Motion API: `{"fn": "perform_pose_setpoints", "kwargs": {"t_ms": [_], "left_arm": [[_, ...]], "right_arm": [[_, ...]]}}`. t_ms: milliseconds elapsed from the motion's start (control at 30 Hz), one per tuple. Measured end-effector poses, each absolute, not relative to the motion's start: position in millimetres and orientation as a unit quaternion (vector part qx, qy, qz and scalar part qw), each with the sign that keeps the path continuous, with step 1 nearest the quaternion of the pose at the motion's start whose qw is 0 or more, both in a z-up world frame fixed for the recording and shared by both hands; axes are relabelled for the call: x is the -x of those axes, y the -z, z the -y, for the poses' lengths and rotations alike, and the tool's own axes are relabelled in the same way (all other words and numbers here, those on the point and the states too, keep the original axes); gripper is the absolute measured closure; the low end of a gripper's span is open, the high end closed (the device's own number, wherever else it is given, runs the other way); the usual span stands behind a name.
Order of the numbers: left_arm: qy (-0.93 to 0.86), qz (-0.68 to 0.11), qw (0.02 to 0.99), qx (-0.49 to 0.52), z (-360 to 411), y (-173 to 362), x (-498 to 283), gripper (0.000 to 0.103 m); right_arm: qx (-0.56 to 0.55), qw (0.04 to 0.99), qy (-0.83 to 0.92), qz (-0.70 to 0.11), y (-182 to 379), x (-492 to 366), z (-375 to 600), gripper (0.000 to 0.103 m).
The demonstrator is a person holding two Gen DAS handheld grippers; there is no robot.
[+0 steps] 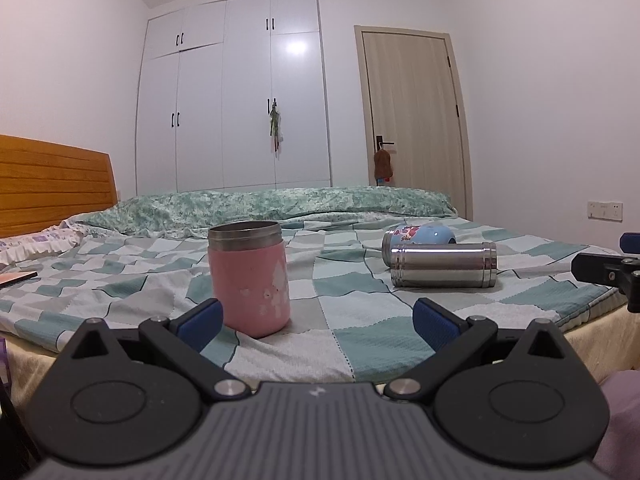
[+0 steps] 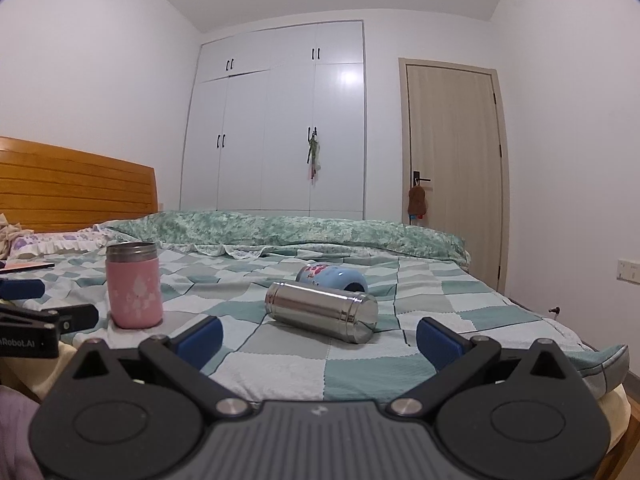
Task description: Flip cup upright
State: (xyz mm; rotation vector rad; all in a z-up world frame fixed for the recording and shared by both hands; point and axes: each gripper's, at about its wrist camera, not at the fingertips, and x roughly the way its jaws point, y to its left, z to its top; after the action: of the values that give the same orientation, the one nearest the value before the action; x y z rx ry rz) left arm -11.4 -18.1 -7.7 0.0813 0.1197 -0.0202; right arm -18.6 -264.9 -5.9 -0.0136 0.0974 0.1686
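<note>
Headboard (image 1: 52,184): orange wood, at the bed's left end.
Bed (image 1: 340,344): covered in a checked spread of teal, grey and white squares; a green patterned quilt (image 1: 280,204) is bunched along the far edge.
Left hand-held gripper (image 1: 316,320): blue-padded jaws spread wide, holding nothing, at the bed's near edge, facing the pink cup.
Pink cup (image 1: 251,280): upright near the bed's near edge, toward the left; steel threaded rim on top, open mouth up, pink body with worn whitish patches.
Steel cup (image 2: 322,312): lying on its side about mid-bed, right of the pink cup and well apart from it; shiny cylinder with ridged bands at both ends. From the right wrist view it lies at a slant, its flat closed end nearer and to the right.
Blue cup (image 2: 332,278): on its side just behind the steel cup, pale blue with a red flower pattern; whether the two touch cannot be told.
Right hand-held gripper (image 2: 318,338): jaws wide apart, empty, at the near edge in front of the steel cup.
</note>
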Motion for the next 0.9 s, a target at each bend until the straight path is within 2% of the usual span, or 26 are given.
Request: {"fn": "perform_pose_setpoints", "kwargs": {"t_ms": [900], "left_arm": [[0.01, -0.057, 0.998, -0.04, 19.6, 7.2, 13.5, 0.0]], "right_arm": [[0.01, 0.995, -0.085, -0.049, 7.2, 18.7, 263.8, 0.0]]}}
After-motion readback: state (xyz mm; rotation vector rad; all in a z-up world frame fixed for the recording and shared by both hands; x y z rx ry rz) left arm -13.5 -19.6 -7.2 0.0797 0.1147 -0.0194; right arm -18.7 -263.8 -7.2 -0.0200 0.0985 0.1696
